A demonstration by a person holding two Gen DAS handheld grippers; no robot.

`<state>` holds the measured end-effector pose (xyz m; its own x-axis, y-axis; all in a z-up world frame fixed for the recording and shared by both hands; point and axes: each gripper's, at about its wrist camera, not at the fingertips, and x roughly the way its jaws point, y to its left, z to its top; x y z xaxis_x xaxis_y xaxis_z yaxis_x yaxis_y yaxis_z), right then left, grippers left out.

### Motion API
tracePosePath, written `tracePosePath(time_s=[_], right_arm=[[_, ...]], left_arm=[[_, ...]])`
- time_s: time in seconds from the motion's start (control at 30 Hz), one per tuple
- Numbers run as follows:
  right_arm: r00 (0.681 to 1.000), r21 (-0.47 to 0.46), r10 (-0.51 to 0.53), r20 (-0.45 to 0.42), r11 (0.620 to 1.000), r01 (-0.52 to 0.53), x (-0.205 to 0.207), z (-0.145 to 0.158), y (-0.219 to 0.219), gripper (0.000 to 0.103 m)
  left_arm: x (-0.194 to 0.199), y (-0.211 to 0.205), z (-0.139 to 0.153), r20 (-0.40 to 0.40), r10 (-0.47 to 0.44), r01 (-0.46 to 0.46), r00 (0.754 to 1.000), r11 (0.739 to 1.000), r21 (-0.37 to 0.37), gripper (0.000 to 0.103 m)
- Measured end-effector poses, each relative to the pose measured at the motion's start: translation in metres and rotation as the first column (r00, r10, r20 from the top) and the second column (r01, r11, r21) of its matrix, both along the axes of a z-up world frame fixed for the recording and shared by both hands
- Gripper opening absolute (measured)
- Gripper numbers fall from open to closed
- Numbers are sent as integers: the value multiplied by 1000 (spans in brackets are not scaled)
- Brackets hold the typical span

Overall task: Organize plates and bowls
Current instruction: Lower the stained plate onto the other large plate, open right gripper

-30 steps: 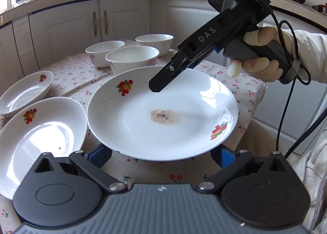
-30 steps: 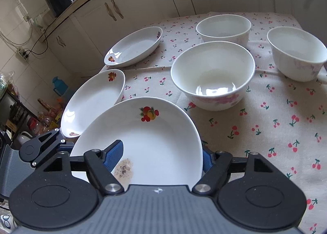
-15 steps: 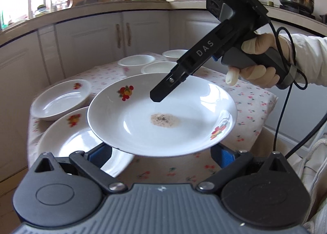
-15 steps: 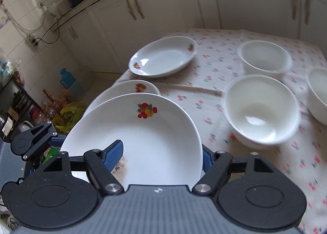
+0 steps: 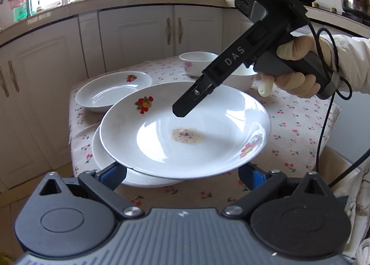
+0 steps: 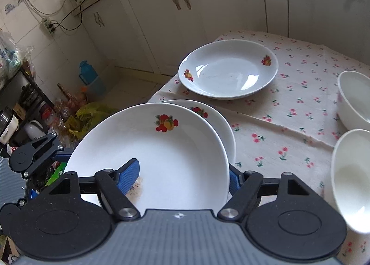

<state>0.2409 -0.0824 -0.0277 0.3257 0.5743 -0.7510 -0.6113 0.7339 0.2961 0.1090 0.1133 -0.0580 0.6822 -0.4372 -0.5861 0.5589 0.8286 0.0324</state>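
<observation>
Three letters are all I can read: "DAS", in white on the arm of the right gripper [image 5: 182, 108]; the bottle labels on the counter are too small to read.

Left wrist view: the soiled plate [image 5: 185, 130] is up off the tablecloth [image 5: 289, 130], a brown speckled patch at its centre. The right gripper, held by a gloved hand [image 5: 298, 73], reaches in over the far rim, one finger above the plate's well. The left gripper [image 5: 183, 174] stands wide, both blue pads running under the near rim; I cannot tell whether it grips. A second plate [image 5: 101, 156] lies directly beneath, at the table's left edge. A third plate [image 5: 111, 91] sits behind it. Two bowls [image 5: 196, 62] stand further back. White cabinets [image 5: 138, 33] stand beyond the table, with open floor between.

Right wrist view: the right gripper is clenched on the soiled plate, one pad [image 6: 129, 177] lying on its inner face, the other at its outer right rim. The soiled plate's left part overhangs the table edge, above a cluttered floor [image 6: 92, 112]. Bare cloth lies between the plates and the bowls on the right.
</observation>
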Motion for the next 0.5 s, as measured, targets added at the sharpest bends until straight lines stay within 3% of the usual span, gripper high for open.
tracePosePath(time_s=[0.5], right_arm=[[1000,-30,0,-21,1000,-1,11,-8,14,81]], left_arm=[[16,12,-10,-23,10,-11,1000,1000,-13,102]])
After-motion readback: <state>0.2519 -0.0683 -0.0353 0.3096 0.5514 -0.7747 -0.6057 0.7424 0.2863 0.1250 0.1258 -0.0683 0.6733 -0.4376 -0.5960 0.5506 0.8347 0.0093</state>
